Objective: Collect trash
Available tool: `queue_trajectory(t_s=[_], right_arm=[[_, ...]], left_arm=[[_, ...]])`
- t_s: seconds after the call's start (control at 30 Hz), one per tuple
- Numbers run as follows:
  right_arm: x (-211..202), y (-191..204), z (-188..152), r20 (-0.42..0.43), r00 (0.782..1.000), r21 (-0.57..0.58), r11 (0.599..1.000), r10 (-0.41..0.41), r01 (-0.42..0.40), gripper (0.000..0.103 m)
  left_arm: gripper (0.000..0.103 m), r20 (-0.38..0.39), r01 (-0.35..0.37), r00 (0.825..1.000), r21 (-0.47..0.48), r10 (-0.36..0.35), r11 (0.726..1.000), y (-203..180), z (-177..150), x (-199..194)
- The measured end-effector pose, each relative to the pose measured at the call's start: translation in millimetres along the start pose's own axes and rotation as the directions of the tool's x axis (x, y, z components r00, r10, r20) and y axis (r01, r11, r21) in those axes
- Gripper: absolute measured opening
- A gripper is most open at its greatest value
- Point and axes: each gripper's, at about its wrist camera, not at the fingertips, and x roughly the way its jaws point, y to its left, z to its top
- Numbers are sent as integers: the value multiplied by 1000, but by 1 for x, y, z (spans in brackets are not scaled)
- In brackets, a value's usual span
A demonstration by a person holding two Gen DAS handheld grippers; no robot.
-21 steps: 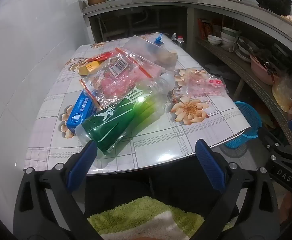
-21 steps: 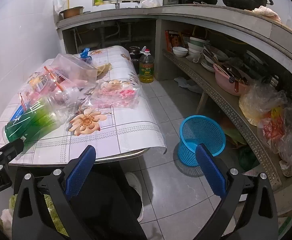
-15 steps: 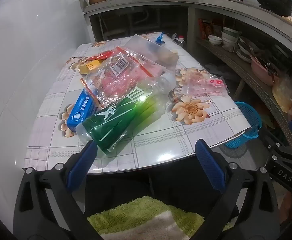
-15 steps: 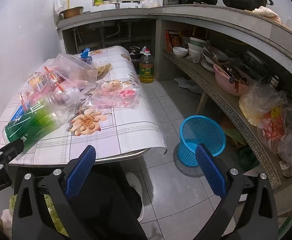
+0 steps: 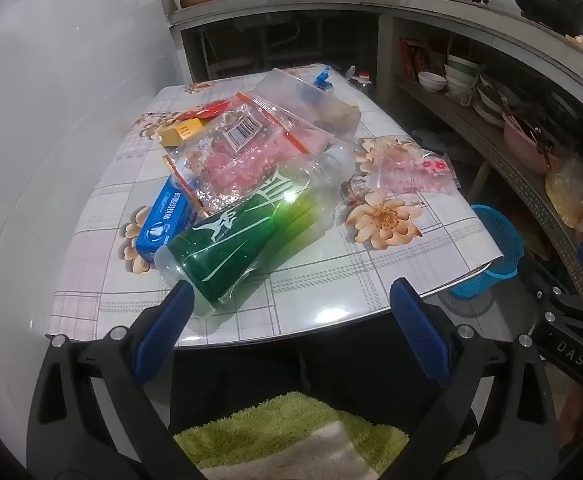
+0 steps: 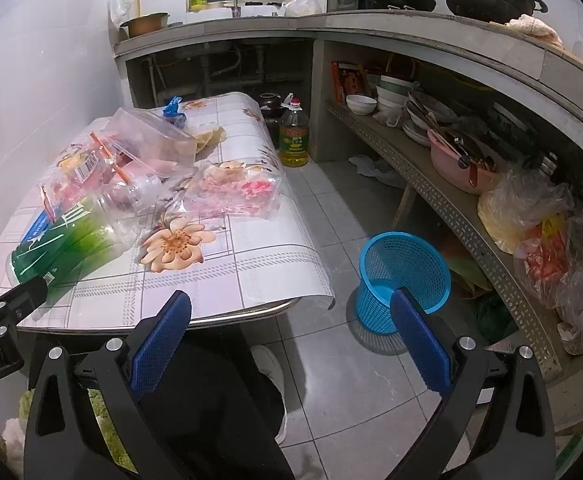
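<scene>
On the floral-patterned table [image 5: 331,292] lies a heap of trash: a green-labelled plastic bottle [image 5: 243,236] on its side nearest the edge, a blue box [image 5: 163,216] just beside it, and a clear bag of pink pieces [image 5: 243,152] overlapping both. A smaller pink-printed bag [image 6: 235,192] sits apart, to their right. The left gripper [image 5: 291,320] hangs before the table edge, jaws spread wide and empty. The right gripper [image 6: 291,336] is likewise wide apart, empty, over the floor near a blue basket [image 6: 403,268]
</scene>
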Motion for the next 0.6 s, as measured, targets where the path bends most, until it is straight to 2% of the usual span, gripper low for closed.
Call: queue_trajectory(t_s=[0.6], right_arm=[[2, 2, -1, -2, 1000, 1, 1000, 1, -1, 97]], left_arm=[[94, -9, 2, 1000, -6, -2, 1000, -3, -2, 1]])
